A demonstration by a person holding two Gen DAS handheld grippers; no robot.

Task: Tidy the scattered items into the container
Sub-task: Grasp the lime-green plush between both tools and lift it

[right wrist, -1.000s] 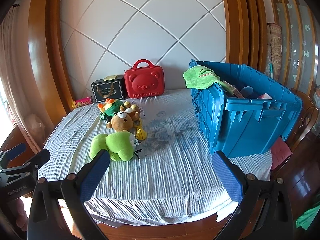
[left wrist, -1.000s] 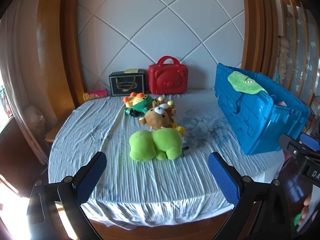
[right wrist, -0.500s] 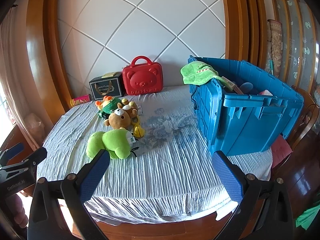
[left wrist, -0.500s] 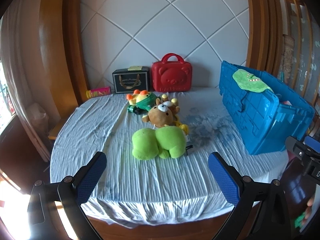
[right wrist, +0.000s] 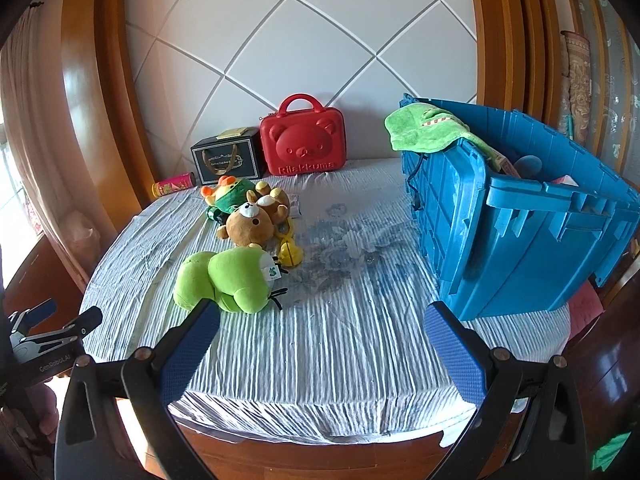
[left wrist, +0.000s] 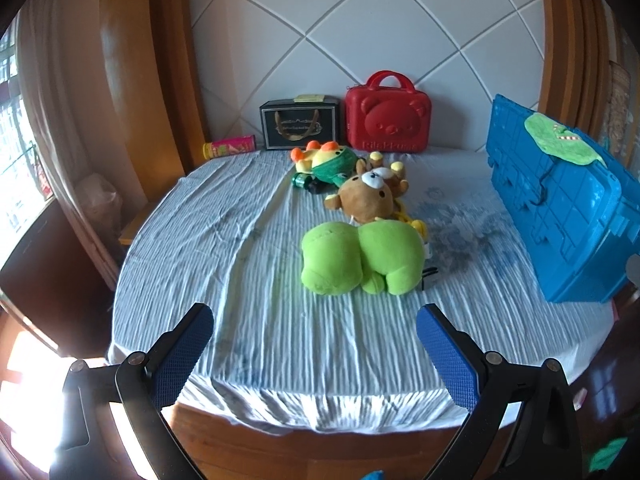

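A green plush lies mid-table, nearest the front edge. Behind it lie a brown bear plush, a small yellow toy and an orange-and-green plush. The blue crate stands at the right with a green cloth draped over its rim. My left gripper is open and empty, above the table's front edge, short of the green plush. My right gripper is open and empty, above the front edge, between plush and crate.
A red bear case, a black gift box and a pink can stand along the back wall. A striped cloth covers the round table. A chair seat is at the right.
Both grippers have moved forward and closer to the table; the toys and crate look larger. Nothing on the table has moved. Both grippers stay open.
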